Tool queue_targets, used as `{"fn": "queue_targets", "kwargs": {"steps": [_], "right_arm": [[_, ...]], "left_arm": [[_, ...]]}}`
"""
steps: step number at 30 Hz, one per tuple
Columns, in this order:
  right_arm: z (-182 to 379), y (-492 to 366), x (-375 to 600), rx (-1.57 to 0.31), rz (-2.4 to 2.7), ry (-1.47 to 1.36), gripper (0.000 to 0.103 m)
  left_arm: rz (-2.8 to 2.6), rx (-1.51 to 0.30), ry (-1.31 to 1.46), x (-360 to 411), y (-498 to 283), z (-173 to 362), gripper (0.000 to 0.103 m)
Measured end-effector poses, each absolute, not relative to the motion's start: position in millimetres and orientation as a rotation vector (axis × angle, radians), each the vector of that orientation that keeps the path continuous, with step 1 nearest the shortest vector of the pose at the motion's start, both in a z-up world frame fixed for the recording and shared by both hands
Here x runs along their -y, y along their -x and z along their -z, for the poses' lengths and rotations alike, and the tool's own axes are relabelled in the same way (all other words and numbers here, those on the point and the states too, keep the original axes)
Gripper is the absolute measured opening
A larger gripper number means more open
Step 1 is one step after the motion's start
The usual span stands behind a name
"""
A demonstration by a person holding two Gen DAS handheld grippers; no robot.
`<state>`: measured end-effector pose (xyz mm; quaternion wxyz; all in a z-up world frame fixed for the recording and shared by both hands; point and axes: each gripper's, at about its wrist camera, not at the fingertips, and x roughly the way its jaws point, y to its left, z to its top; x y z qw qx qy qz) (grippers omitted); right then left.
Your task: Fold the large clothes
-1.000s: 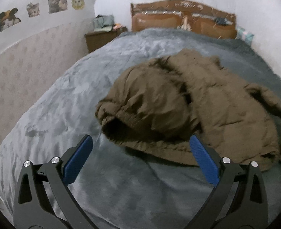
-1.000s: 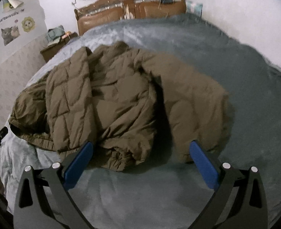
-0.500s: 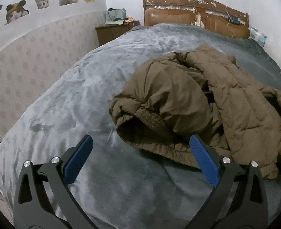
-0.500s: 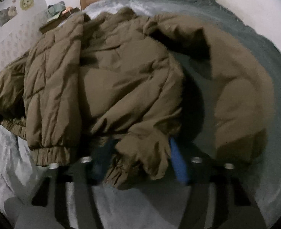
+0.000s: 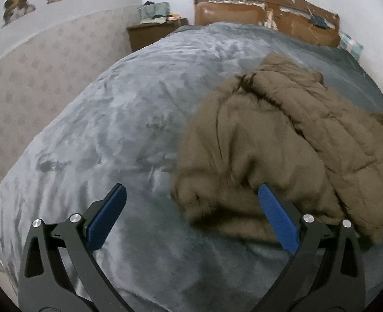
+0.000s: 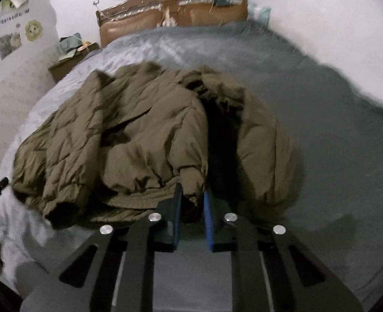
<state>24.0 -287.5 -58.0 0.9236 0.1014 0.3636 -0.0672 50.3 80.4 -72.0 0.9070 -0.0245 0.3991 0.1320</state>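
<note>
A brown quilted jacket (image 5: 282, 140) lies crumpled on the grey bed cover (image 5: 118, 119). My left gripper (image 5: 191, 195) is open, low over the bed, with the jacket's near left edge between its blue pads; the right pad touches the fabric. In the right wrist view the jacket (image 6: 129, 135) lies ahead, and my right gripper (image 6: 192, 197) is shut on its elastic hem corner, with fabric pinched between the blue pads. The jacket's inner lining shows as a dark gap to the right of the grip.
A wooden headboard (image 5: 264, 7) stands at the far end of the bed. A wooden nightstand (image 5: 152, 30) with clutter stands at the far left. A wall with cat stickers (image 5: 17, 7) runs along the left. Bare bed cover (image 6: 334, 135) lies right of the jacket.
My right gripper went from wide open to shut on the jacket's hem. My left gripper moved closer to the jacket's left edge and stayed open.
</note>
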Motion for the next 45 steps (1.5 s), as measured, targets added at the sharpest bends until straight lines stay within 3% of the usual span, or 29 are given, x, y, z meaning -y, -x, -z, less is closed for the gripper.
{"fn": "queue_targets", "kwargs": {"steps": [10,12,14,17,20,28,29,31,32,33,34,35,36,37,38,45], "right_arm": [[57,-39,291,-0.756,0.185,-0.158,0.015],[58,-34,296,-0.761,0.182,-0.177,0.015],[61,-30,301,-0.768,0.179,-0.194,0.015],[64,-32,303,-0.769,0.171,-0.216,0.015],[62,-27,308,-0.751,0.152,-0.235,0.014],[13,35,323,-0.673,0.081,-0.165,0.014],[13,46,323,-0.676,0.069,-0.147,0.016],[23,67,331,-0.707,0.039,-0.179,0.039],[30,73,336,-0.733,0.04,-0.191,0.066],[34,79,341,-0.738,0.051,-0.203,0.079],[35,83,345,-0.734,0.067,-0.217,0.08],[35,86,351,-0.73,0.085,-0.245,0.08],[32,89,358,-0.715,0.094,-0.288,0.081],[27,91,362,-0.689,0.099,-0.32,0.082],[21,91,362,-0.664,0.09,-0.334,0.085],[16,62,300,-0.67,-0.057,-0.299,0.087]], "left_arm": [[-0.175,-0.981,0.078,-64,-90,125,0.097],[-0.147,-1.01,0.098,-62,-94,135,0.081],[-0.11,-1.041,0.096,-57,-99,144,0.044],[-0.069,-1.034,0.089,-52,-101,144,0.024],[-0.071,-0.977,0.093,-53,-95,124,0.019],[-0.031,-0.772,0.005,-51,-13,18,0.018],[-0.027,-0.772,-0.024,-51,-3,13,0.019],[-0.027,-0.83,-0.074,-44,19,24,0.023],[-0.017,-0.868,-0.069,-45,23,32,0.027],[-0.015,-0.888,-0.063,-47,25,37,0.031],[-0.025,-0.909,-0.056,-48,29,44,0.041],[-0.047,-0.905,-0.055,-48,31,43,0.06],[-0.072,-0.889,-0.049,-52,32,37,0.072],[-0.107,-0.844,-0.03,-55,34,25,0.094],[-0.144,-0.788,-0.018,-57,34,10,0.1],[-0.158,-0.666,-0.066,-23,-9,-30,0.1]]}}
